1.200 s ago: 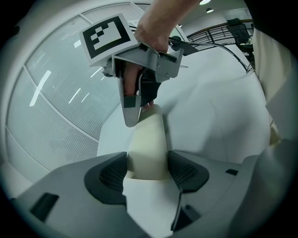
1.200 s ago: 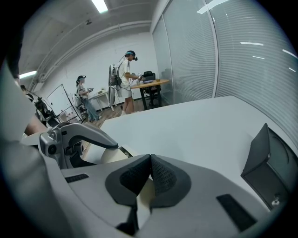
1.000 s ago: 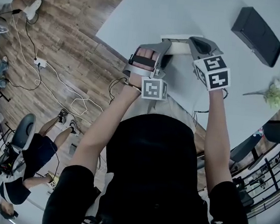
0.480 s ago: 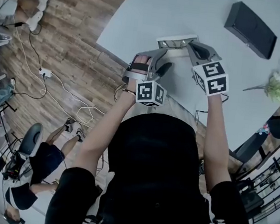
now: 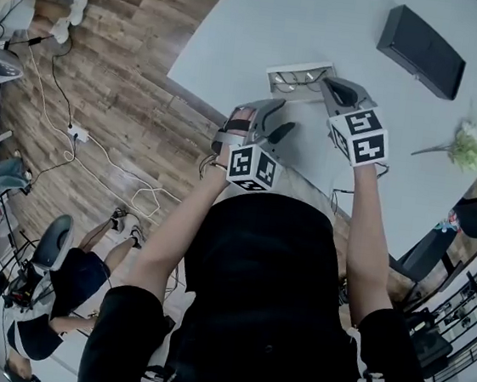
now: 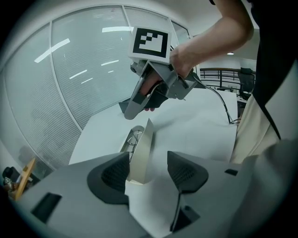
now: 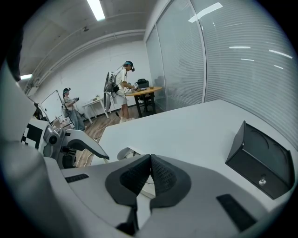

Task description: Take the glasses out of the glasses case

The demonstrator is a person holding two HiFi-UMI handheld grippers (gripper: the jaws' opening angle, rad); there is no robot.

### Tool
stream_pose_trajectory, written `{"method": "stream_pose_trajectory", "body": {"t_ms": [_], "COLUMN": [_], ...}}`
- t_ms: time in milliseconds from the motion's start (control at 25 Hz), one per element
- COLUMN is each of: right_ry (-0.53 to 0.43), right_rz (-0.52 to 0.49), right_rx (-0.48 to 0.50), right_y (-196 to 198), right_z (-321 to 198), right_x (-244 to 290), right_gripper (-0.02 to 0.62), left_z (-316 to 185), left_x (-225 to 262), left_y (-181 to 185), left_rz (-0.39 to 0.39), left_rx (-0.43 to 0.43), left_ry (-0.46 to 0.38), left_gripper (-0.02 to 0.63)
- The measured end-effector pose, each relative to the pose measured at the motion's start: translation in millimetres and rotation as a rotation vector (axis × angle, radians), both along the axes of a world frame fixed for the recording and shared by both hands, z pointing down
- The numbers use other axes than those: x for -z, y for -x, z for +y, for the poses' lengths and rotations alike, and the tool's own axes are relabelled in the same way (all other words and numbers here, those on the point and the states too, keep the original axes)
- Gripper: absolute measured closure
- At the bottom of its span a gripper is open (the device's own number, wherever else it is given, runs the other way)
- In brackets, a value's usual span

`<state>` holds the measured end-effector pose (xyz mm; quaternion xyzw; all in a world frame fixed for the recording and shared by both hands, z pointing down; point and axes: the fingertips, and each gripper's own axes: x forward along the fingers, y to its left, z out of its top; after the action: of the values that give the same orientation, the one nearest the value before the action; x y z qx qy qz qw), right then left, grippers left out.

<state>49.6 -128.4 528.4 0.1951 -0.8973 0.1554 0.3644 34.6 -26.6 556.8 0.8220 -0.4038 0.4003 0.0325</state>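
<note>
The left gripper (image 6: pixel 149 167) has its jaws apart, and they have just been closing a little. The upright cream lid (image 6: pixel 142 153) of the glasses case (image 5: pixel 299 69) stands edge-on in the gap. It is close beside one ribbed pad (image 6: pixel 114 173) and clear of the other, so nothing is clamped. The right gripper (image 7: pixel 150 162) has its pads (image 7: pixel 135 176) pressed together at the tips, with nothing visible between them.

The case lies open on the white table (image 5: pixel 326 25), near the edge closest to the person. The glasses (image 6: pixel 133 138) lie inside it, thin wire frame and lenses showing. From the left gripper's side the raised lid stands between the jaws and the glasses. The right gripper hangs just over the far end of the case. In the head view the two grippers flank the case, left at its near corner and right at its right end.

A black box (image 5: pixel 421 51) sits farther along the table, well apart from the case. A small green plant (image 5: pixel 468 152) lies near the table's right edge. Cables and a power strip (image 5: pixel 78 133) trail over the wooden floor (image 5: pixel 122 87). In the right gripper view a person (image 7: pixel 122 90) stands at a wooden desk (image 7: pixel 146 91) beside a glass wall with blinds (image 7: pixel 233 56).
</note>
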Motion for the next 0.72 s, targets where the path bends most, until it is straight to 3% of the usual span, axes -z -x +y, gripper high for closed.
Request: {"method": "stream_pose_trajectory", "body": {"t_ms": [160, 320, 560, 720], "right_ry": [-0.003, 0.004, 0.045, 0.066], "right_rz": [0.002, 0.004, 0.015, 0.031], "right_rx": [-0.001, 0.011, 0.05, 0.065], "right_y": [-2.9, -1.2, 5.6, 6.2], "right_z": [-0.6, -1.5, 16.0, 31.9], "right_x": [-1.0, -5.0, -12.2, -23.2], "right_gripper": [0.578, 0.578, 0.578, 0.578], "left_z": [4.1, 4.1, 5.7, 2.4], "left_x": [1.3, 1.7, -2.5, -4.0], "left_y": [-2.8, -2.2, -3.7, -0.2], "left_rz": [0.055, 0.177, 0.393, 0.446], "left_rx": [0.013, 0.07, 0.17, 0.214], "left_ry": [0.024, 0.082, 0.221, 0.265], "left_gripper": [0.362, 0.43, 0.449, 0.449]}}
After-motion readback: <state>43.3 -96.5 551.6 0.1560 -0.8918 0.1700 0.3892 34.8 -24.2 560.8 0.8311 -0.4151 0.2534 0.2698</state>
